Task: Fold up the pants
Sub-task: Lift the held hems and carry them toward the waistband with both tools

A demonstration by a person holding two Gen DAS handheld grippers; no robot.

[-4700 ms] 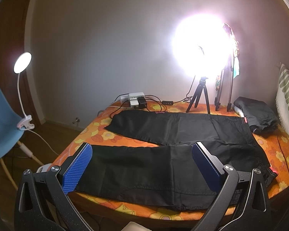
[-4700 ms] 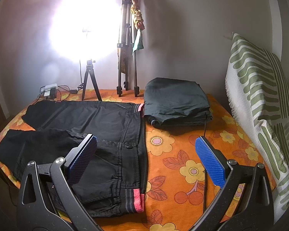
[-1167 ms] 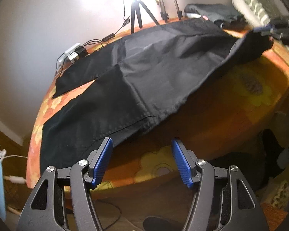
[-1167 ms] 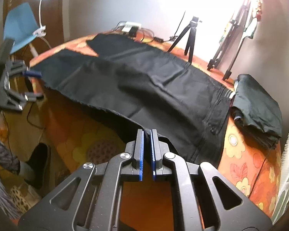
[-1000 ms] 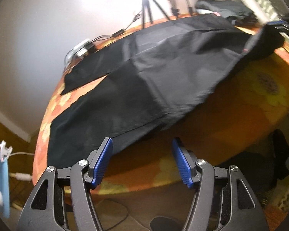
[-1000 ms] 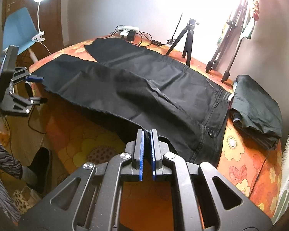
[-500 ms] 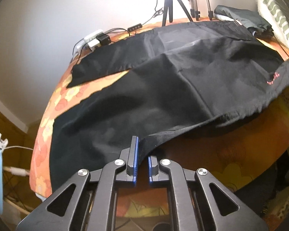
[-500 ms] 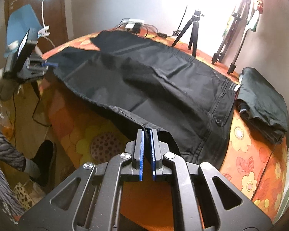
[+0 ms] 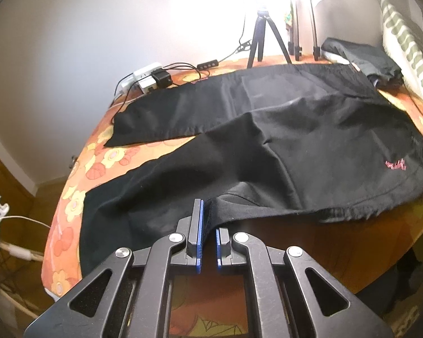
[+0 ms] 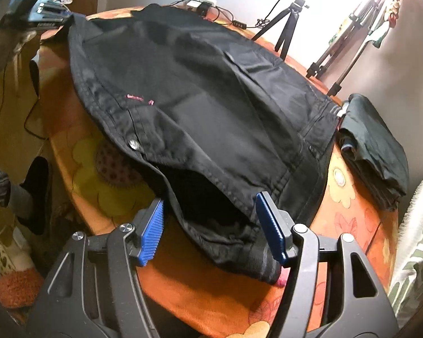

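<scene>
The black pants [image 9: 282, 146] are lying spread across the orange floral bedspread [image 9: 104, 152], one leg folded partway over the other, the far leg ending near the white power strip [image 9: 145, 80].

The left gripper [image 9: 208, 225] is pinching the near hem edge of the pants; its blue pads [image 9: 200, 219] are pressed nearly together with a fold of black cloth running between them. The cloth is lifting slightly off the bedspread at that point.

The right gripper [image 10: 211, 222] is sitting at the waistband end of the pants [image 10: 197, 107], its blue fingers [image 10: 269, 233] spread wide, holding nothing. The open waistband is lying between and just ahead of them, with a striped grey and pink band at its edge.

Writing: a small pink embroidered mark [image 9: 396, 165] is showing on the pants near the waistband; it also appears in the right wrist view [image 10: 139, 99], but it is too small to read. A metal snap button [image 10: 133, 144] is sitting just below it on the fly.

Beyond the waistband, a folded dark garment [image 10: 376, 146] is resting on the bedspread [image 10: 344, 197]. Tripods [image 10: 289, 25] are standing at the far edge of the bedspread, against the wall. A green-striped pillow [image 9: 406, 45] is leaning beside the folded garment [image 9: 361, 56].
</scene>
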